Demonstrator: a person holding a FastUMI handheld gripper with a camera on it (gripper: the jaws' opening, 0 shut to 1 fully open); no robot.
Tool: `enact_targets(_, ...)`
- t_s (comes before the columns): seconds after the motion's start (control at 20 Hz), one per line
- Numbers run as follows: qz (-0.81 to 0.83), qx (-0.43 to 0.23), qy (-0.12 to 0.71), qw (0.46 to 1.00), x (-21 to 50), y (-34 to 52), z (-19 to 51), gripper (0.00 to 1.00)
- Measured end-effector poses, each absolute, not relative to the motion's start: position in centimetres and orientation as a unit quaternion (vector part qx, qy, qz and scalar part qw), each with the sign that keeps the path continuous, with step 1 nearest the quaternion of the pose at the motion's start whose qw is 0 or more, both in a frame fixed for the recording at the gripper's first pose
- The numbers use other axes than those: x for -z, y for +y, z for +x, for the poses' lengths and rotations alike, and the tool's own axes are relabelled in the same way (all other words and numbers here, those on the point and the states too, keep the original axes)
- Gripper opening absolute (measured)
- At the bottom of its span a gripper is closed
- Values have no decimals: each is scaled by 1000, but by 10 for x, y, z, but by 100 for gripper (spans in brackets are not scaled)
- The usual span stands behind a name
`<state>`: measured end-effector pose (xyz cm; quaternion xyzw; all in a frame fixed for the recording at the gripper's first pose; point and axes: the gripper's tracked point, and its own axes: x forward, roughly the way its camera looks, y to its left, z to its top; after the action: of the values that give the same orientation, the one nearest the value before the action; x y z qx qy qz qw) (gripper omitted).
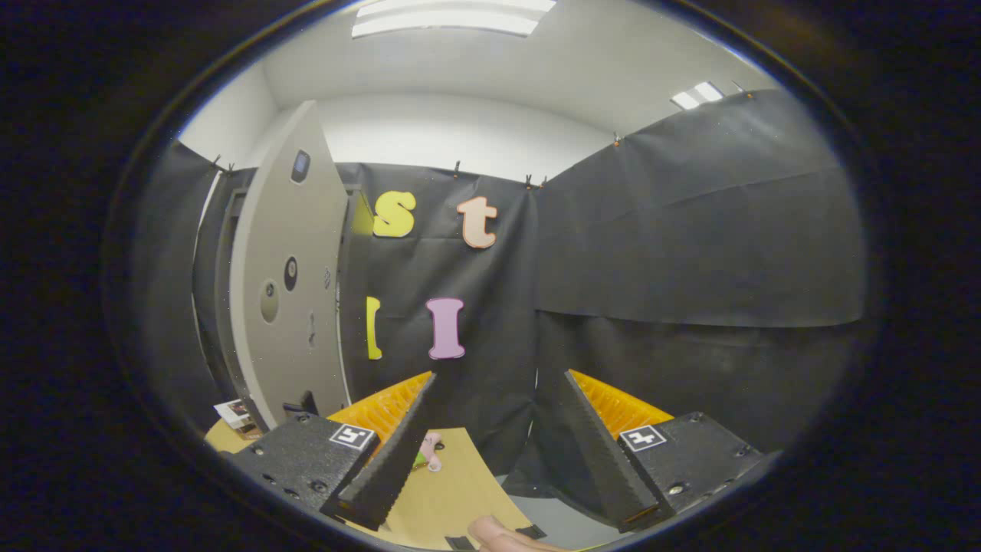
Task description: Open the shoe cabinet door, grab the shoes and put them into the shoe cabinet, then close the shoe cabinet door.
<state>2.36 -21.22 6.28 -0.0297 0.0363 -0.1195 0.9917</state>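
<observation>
Nearest the lens, a fingertip of the person's hand shows low between the two fingers, resting at the near edge of the table. The hand-held gripper stands wide open, its two fingers splayed well apart with nothing between them; both fingers point up and forward toward the black cloth wall of the booth. Below the gap, the table's tan top runs forward, and a small pink-and-green object lies on it just beside the left finger; what it is cannot be told at this size. To the left, beyond the left finger, stands the shoe cabinet, a tall dark frame set against the wall. Its pale door is swung open toward the viewer, hanging at an angle in front of the frame, with dark round fittings on its face. At the cabinet's foot, a small printed card lies on the table. Ceiling lights glow overhead.
</observation>
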Motion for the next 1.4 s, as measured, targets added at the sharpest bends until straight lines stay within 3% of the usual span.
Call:
enact_targets(0.3, -15, 55, 34, 998, -46, -191, 47, 100)
enact_targets(0.65, -63, -52, 89, 993, -16, -81, 59, 100)
enact_targets(0.95, -113, 14, 67, 991, -25, -66, 58, 96)
enact_targets(1.4, -77, -23, 70, 994, -26, -10, 53, 95)
